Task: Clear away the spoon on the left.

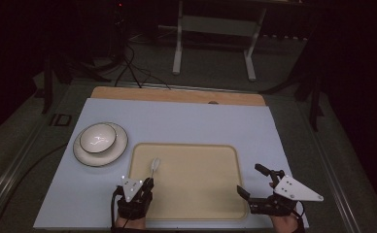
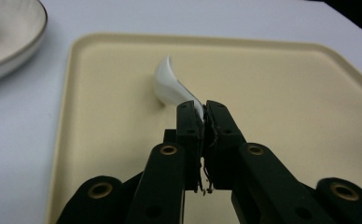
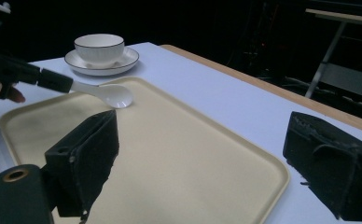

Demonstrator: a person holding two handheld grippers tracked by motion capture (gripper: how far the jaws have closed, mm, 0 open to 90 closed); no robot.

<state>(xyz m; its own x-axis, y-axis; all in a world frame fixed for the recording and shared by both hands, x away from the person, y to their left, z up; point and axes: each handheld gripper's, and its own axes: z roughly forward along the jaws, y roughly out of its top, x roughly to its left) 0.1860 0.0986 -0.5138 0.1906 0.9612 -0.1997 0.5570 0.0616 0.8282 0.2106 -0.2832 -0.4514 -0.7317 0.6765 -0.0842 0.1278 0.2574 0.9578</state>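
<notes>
A white ceramic spoon (image 1: 154,165) (image 2: 172,84) (image 3: 114,94) lies over the left part of the beige tray (image 1: 201,194) (image 2: 286,93) (image 3: 193,154), its bowl pointing away from me. My left gripper (image 1: 148,183) (image 2: 203,112) is shut on the spoon's handle at the tray's near left edge. In the right gripper view the left gripper (image 3: 58,82) holds the spoon from the left. My right gripper (image 1: 253,180) (image 3: 202,154) stands open at the tray's near right corner, nothing between its jaws.
A white bowl (image 1: 98,137) (image 3: 99,47) sits on a saucer (image 1: 82,155) (image 3: 123,63) (image 2: 11,51) left of the tray on the pale blue table (image 1: 177,121). A wooden strip (image 1: 177,95) runs along the far edge. A metal stand (image 1: 215,29) is on the floor beyond.
</notes>
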